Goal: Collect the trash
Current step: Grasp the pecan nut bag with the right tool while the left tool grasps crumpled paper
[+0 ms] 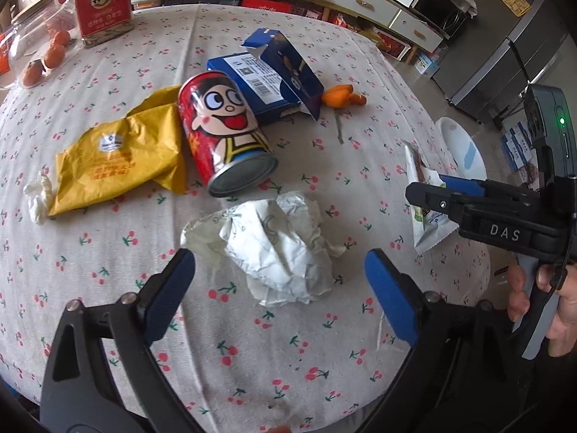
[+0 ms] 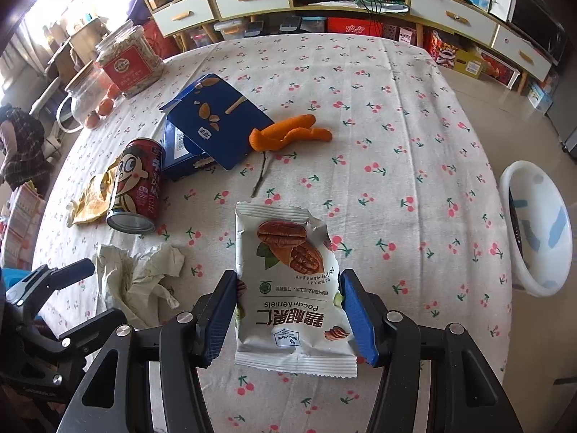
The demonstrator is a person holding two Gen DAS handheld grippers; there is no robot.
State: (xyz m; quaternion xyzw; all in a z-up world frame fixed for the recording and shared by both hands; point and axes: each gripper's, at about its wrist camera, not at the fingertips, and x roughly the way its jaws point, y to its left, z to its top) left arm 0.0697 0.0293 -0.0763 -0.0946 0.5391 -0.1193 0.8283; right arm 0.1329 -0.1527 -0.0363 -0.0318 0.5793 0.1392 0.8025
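Observation:
My right gripper (image 2: 286,310) is shut on a white pecan snack packet (image 2: 288,281), its blue pads pressing both side edges above the cherry-print tablecloth. From the left wrist view the same gripper (image 1: 432,195) holds the packet (image 1: 425,227) at the right. My left gripper (image 1: 279,278) stands open over a crumpled white paper wrapper (image 1: 277,249), its pads apart from it on either side. Beyond lie a red cartoon can (image 1: 223,133) on its side, a yellow wrapper (image 1: 115,158), an opened blue box (image 1: 274,79) and orange peel (image 1: 342,95).
A white bin (image 2: 537,227) stands on the floor off the table's right edge. At the far left of the table are a red-labelled jar (image 1: 102,3), a glass jar (image 2: 84,93) and small oranges (image 1: 54,54). A twig (image 2: 260,175) lies near the peel. Shelves line the back wall.

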